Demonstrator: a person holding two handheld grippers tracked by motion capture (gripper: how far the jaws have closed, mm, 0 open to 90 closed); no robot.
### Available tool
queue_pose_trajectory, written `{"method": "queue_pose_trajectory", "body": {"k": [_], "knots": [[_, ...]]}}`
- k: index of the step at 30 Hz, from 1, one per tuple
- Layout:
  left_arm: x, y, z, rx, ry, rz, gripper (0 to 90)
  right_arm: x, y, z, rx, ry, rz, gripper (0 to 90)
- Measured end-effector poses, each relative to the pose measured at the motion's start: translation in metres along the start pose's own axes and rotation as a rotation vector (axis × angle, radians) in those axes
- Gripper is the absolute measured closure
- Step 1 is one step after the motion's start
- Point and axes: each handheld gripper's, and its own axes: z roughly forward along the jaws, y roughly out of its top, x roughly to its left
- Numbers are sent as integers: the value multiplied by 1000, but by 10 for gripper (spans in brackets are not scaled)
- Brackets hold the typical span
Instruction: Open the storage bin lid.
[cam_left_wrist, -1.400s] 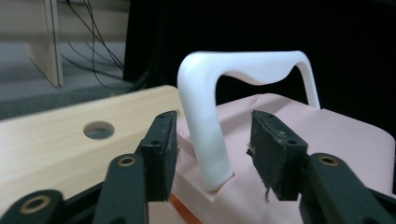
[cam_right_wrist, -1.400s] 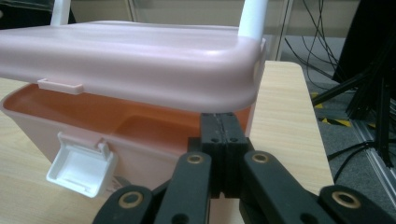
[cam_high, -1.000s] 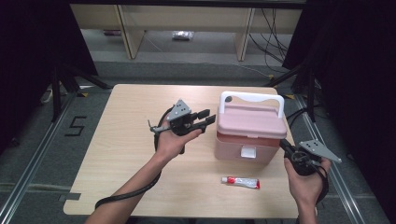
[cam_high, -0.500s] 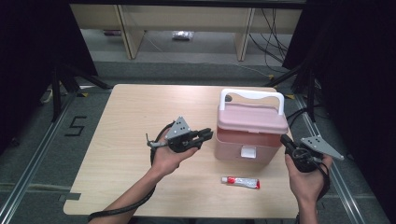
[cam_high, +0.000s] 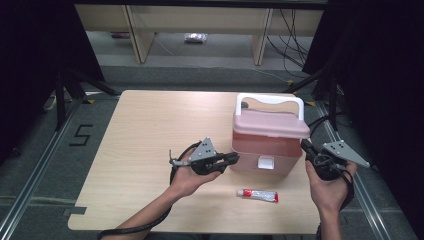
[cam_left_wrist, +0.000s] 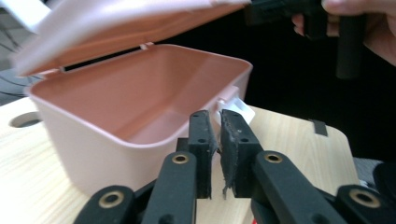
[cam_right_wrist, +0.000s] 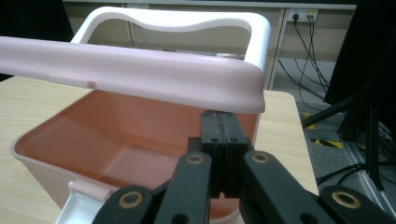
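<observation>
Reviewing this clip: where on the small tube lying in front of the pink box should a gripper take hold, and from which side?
Grip the tube across its white middle, coming straight down from above: it lies flat on the table, lengthwise left to right, with clear space around it.

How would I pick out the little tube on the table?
On the light wooden table stands a pink plastic box with a white handle. Just in front of it, nearer the person, lies the small white tube with a red cap. It is the sole thing lying flat.

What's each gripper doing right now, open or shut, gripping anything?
Left gripper: nearly shut, holding nothing, by the pink box.
Right gripper: shut, empty, tips under the raised lid.
</observation>
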Motion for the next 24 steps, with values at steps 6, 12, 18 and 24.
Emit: {"method": "queue_pose_trajectory", "body": {"k": [6, 12, 18, 24], "knots": [[-4, -6, 13, 18, -24, 28, 792, 2, 5, 0, -3, 4, 11, 900], [-9, -3, 21, 18, -29, 93, 834, 1, 8, 1, -9, -8, -16, 900], [-11, -3, 27, 54, -34, 54, 877, 2, 10, 2, -21, -12, -24, 900], [-11, -3, 27, 46, -27, 21, 892, 1, 10, 3, -27, 1, -31, 900]]}}
